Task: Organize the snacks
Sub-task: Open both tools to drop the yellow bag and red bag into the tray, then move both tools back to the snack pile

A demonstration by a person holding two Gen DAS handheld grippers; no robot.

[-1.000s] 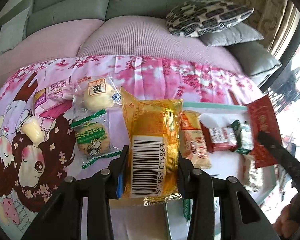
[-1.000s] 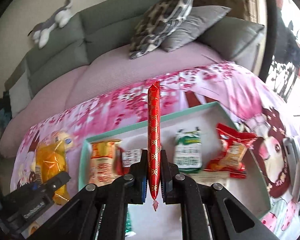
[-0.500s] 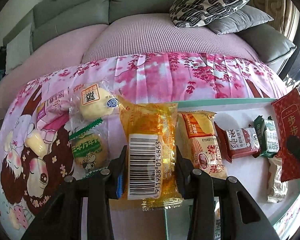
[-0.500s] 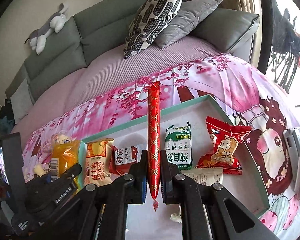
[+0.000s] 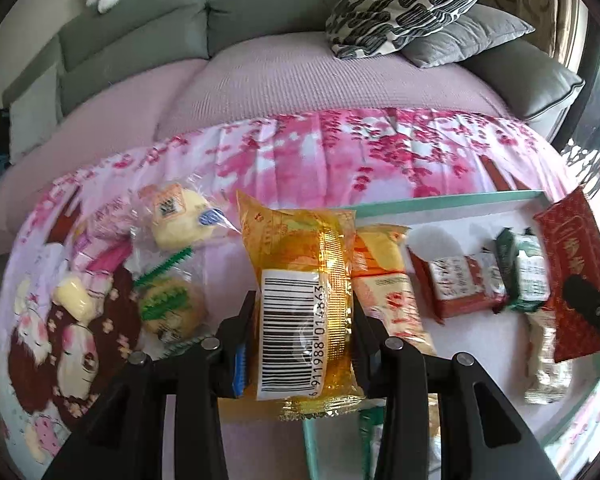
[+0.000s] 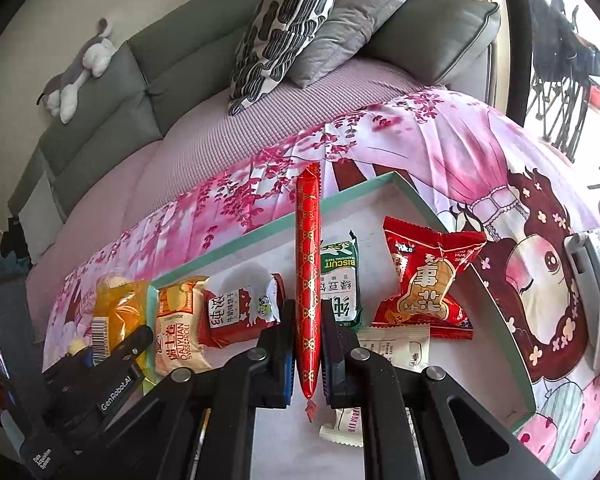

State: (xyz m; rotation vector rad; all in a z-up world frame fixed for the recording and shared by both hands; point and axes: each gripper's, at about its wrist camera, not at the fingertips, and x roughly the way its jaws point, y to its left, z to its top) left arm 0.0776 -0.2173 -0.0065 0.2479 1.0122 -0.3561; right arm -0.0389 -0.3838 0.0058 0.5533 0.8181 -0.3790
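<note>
My left gripper (image 5: pixel 304 316) is shut on a yellow-orange snack packet (image 5: pixel 300 264) with a barcode, held above the left rim of the teal-edged white tray (image 5: pixel 440 202). My right gripper (image 6: pixel 308 316) is shut on a flat red packet (image 6: pixel 308 264), seen edge-on over the middle of the tray (image 6: pixel 236 240). The same red packet (image 5: pixel 572 272) shows at the right in the left wrist view. In the tray lie a Swiss roll packet (image 6: pixel 180 320), a red-and-white packet (image 6: pixel 240 308), a green biscuit packet (image 6: pixel 338 280), a red crinkled packet (image 6: pixel 428 280) and white packets (image 6: pixel 396 344).
Left of the tray, on the pink flowered cloth (image 5: pixel 320 152), lie a wrapped bun (image 5: pixel 176 216), a green-edged cake (image 5: pixel 168 308), a pink packet (image 5: pixel 104 236) and a small yellow sweet (image 5: pixel 74 300). A sofa with cushions (image 6: pixel 284 32) stands behind. A device (image 6: pixel 588 256) lies right of the tray.
Both grippers have drifted closer to the tray with their packets, and the yellow packet now sits by the tray's left rim. Neither grip has changed.
</note>
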